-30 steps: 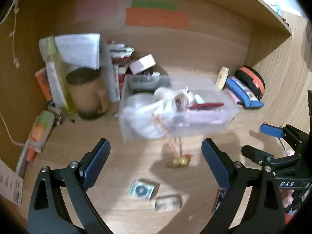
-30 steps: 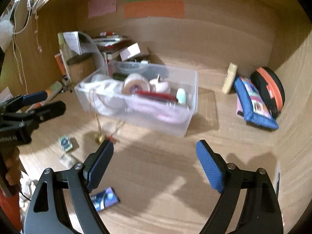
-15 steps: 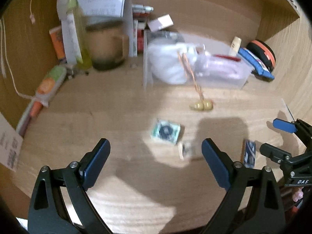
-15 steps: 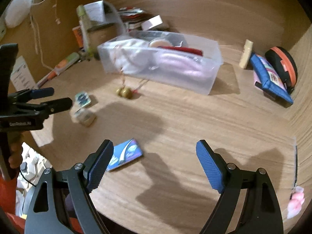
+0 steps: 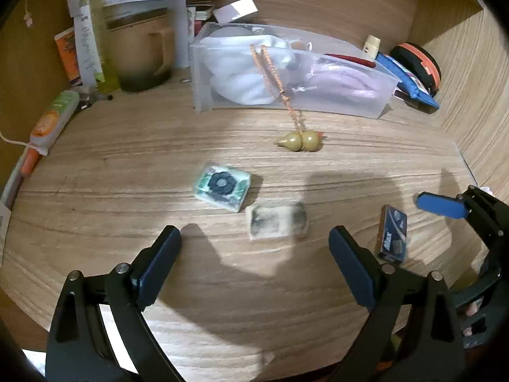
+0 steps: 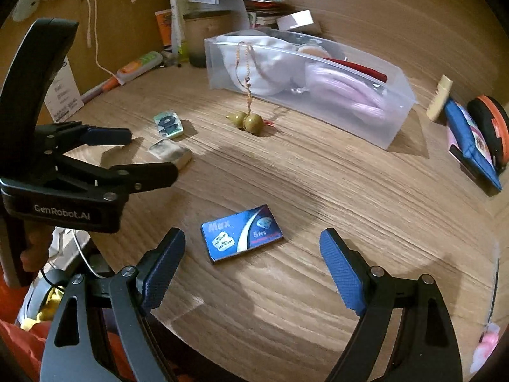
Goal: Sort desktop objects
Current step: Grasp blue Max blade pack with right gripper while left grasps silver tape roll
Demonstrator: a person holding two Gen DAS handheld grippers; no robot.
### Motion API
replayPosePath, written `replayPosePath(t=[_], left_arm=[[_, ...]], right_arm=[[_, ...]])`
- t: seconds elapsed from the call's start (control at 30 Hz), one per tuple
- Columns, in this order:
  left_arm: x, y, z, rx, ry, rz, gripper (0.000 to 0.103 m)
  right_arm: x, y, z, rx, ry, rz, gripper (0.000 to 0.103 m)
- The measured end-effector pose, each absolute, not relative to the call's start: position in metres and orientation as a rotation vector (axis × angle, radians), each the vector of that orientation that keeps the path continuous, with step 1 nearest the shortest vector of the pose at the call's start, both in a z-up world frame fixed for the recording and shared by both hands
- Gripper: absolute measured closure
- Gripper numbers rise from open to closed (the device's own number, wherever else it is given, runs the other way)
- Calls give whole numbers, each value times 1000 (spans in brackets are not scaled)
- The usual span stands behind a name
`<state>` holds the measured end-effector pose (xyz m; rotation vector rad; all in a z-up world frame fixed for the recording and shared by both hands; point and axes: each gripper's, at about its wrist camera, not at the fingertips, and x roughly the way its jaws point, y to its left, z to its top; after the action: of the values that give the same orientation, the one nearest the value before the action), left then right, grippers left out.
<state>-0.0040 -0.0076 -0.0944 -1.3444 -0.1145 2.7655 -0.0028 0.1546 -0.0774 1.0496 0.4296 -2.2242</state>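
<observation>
- Right now we see three small flat items loose on the wooden desk, whose grain runs in long streaks: a glossy blue card box with white print, a green-and-white packet with a dark flower shape on it, and a greyish, blurred little pack just beside the packet.
- Our right gripper hangs above the blue card box with its ribbed blue pads spread wide, gripping nothing; the box lies between and just ahead of the fingers.
- Our left gripper is likewise spread wide and empty, its dark pads on either side of the greyish pack, clear of it.
- Farther back, a smooth tan gourd charm lies on the desk, its braided orange cord climbing over the wall of a frosted clear plastic bin.
- Inside the bin we make out soft white cloth and a coil of pale lilac cable.
- Behind the bin stands a brown mug; to the far right a blue pouch leans on a round black-and-orange case.
</observation>
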Motion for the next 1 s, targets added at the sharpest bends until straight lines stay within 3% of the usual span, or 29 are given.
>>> replayPosePath(t=[0.1, 0.2, 0.3, 0.33, 0.43, 1.0], left_arm=[[-7, -1, -95, -1342, -70, 2788, 17], [-9, 6, -96, -1320, -30, 2799, 22], [-11, 10, -96, -1301, 8, 2822, 33], [-11, 11, -95, -1294, 9, 2823, 40], [-11, 12, -94, -1266, 27, 2822, 61], [-1, 14, -74, -1206, -35, 2833, 62]], right_arm=[[-4, 155, -78, 1044, 421, -2211, 24], [-4, 155, -80, 1042, 414, -2199, 36], [-5, 155, -79, 1034, 408, -2212, 46], [-6, 156, -79, 1033, 403, -2218, 55], [-9, 158, -79, 1037, 382, -2236, 55], [-22, 181, -67, 1051, 229, -2288, 55]])
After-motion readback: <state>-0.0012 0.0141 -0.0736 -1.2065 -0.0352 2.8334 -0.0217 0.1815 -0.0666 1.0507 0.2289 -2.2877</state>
